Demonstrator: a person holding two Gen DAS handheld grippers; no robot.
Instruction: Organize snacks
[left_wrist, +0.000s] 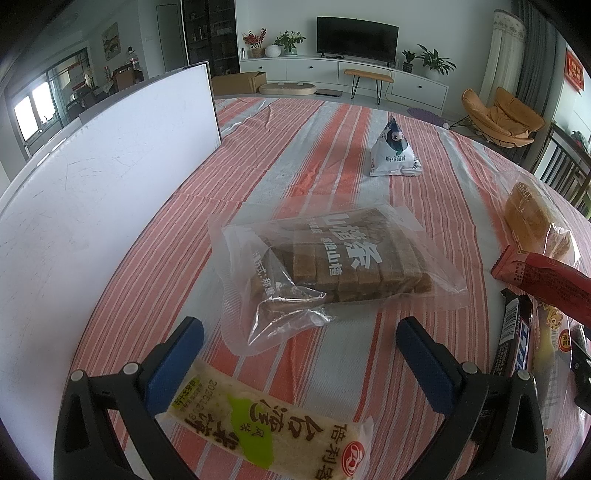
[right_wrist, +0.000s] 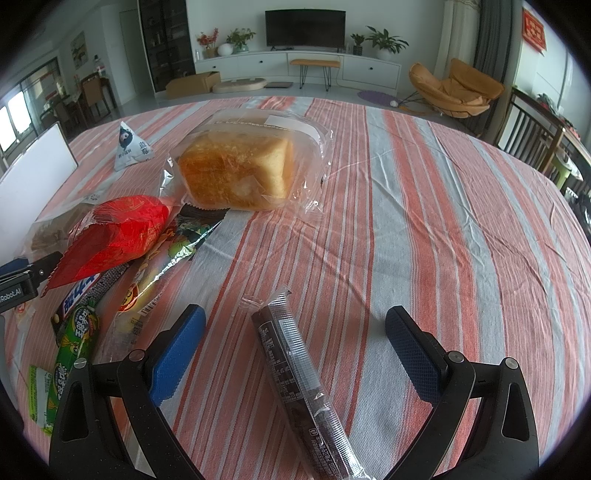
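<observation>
My left gripper is open. A beige rice-cracker pack with green print lies on the striped tablecloth between its jaws, close to the left finger. Ahead lies a clear bag of brown hawthorn strips. My right gripper is open. A long dark snack stick in clear wrap lies between its jaws on the cloth. A wrapped bread loaf sits further ahead. A pile of snacks sits to the left: a red pack, a green sausage and a chocolate bar.
A white board stands along the table's left side. A white triangular pack sits far back; it also shows in the right wrist view. The left gripper's body shows at the left edge. Chairs stand beyond the table's right edge.
</observation>
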